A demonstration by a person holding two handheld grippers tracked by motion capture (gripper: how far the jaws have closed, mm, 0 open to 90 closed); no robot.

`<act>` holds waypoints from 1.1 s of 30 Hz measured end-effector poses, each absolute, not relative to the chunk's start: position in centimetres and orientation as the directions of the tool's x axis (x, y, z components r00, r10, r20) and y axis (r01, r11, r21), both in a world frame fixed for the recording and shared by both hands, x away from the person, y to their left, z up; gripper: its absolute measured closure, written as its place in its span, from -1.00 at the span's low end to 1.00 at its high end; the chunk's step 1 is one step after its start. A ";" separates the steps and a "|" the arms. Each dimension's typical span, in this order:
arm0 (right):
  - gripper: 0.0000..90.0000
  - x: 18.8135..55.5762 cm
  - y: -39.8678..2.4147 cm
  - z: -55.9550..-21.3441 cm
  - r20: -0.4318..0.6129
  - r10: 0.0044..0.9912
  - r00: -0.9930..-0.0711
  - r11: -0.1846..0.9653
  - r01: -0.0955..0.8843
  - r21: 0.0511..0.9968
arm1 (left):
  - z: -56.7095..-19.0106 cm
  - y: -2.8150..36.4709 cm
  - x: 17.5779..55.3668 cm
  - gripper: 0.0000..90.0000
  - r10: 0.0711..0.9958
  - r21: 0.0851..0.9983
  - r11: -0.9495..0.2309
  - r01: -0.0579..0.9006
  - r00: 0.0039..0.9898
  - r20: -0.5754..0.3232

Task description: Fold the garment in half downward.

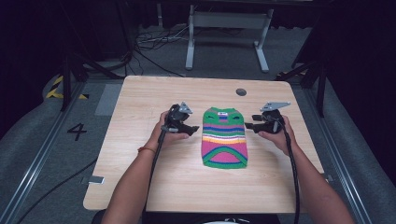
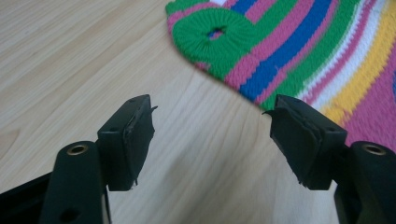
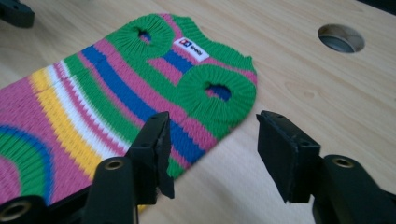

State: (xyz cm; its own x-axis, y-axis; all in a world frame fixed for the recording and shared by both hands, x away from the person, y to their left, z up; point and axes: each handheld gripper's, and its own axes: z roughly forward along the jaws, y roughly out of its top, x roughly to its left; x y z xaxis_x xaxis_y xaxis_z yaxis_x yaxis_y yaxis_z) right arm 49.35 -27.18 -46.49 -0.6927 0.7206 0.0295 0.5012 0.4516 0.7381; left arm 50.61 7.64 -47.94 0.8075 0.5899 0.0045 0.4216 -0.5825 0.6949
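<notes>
Striped knitted pet sweater in green, pink, blue, yellow and white (image 1: 224,137) flat at mid-table (image 1: 140,186), collar at far end, flanked by left tool (image 1: 188,128) and right tool (image 1: 250,126), both wide open and empty, seemingly poised to grip its side edges.

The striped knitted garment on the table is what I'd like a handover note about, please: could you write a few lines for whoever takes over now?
Left tool: open, holding nothing, just off the garment's left edge near the upper end.
Right tool: open, holding nothing, at the garment's right edge beside an armhole.
Striped knitted garment: lies flat mid-table, labelled neck end away from the person, curved green hem nearest them; two round green-ribbed armholes face up.
Done: garment laid out flat; both tools brought to its sides.
Left: nothing gripped yet; probably each tool takes hold of its edge, perhaps to fold or lift.
</notes>
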 end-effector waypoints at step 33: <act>0.25 56.9 -24.6 -50.4 0.064 0.799 -0.598 0.397 0.604 0.691 | -50.6 2.7 57.8 0.04 0.711 0.681 -0.471 0.560 0.699 -0.083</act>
